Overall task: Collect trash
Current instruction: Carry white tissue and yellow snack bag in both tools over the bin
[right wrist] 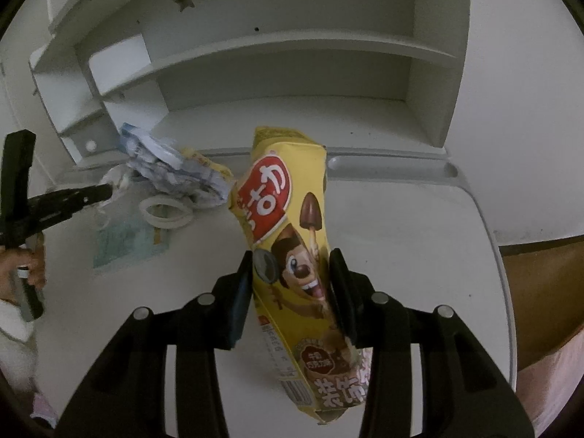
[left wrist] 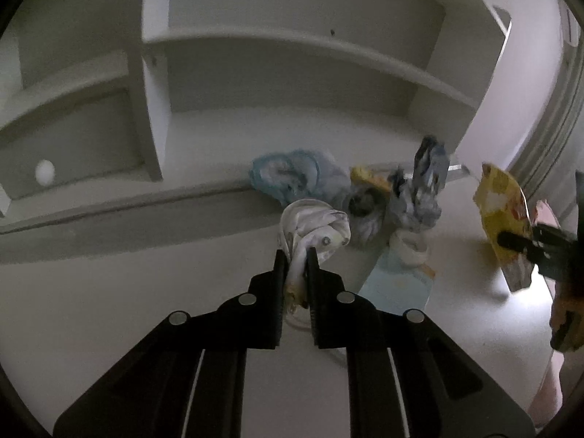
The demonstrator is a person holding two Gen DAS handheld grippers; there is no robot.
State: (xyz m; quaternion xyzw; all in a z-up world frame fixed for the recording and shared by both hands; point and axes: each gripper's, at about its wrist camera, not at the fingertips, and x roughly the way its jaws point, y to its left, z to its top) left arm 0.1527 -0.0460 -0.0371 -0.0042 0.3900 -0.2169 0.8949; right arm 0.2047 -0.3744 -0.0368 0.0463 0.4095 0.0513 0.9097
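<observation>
My left gripper [left wrist: 296, 255] is shut on a crumpled white wrapper [left wrist: 314, 233] and holds it above the white desk [left wrist: 109, 310]. My right gripper [right wrist: 292, 255] is shut on a yellow snack box [right wrist: 288, 226] with a cartoon monkey, held above the desk; the box also shows at the right of the left wrist view [left wrist: 503, 215]. A pile of crumpled blue and white trash [left wrist: 419, 193] lies at the back of the desk, also seen in the right wrist view [right wrist: 175, 171]. A roll of white tape [right wrist: 166, 211] and a pale blue flat packet [right wrist: 127, 241] lie beside it.
A white shelf unit [right wrist: 292, 43] stands at the back of the desk. A shallow groove [right wrist: 387, 164] runs along the desk's back edge. The desk's right edge [right wrist: 500, 255] borders a brown floor. A person's hand [right wrist: 33, 262] holds the left gripper.
</observation>
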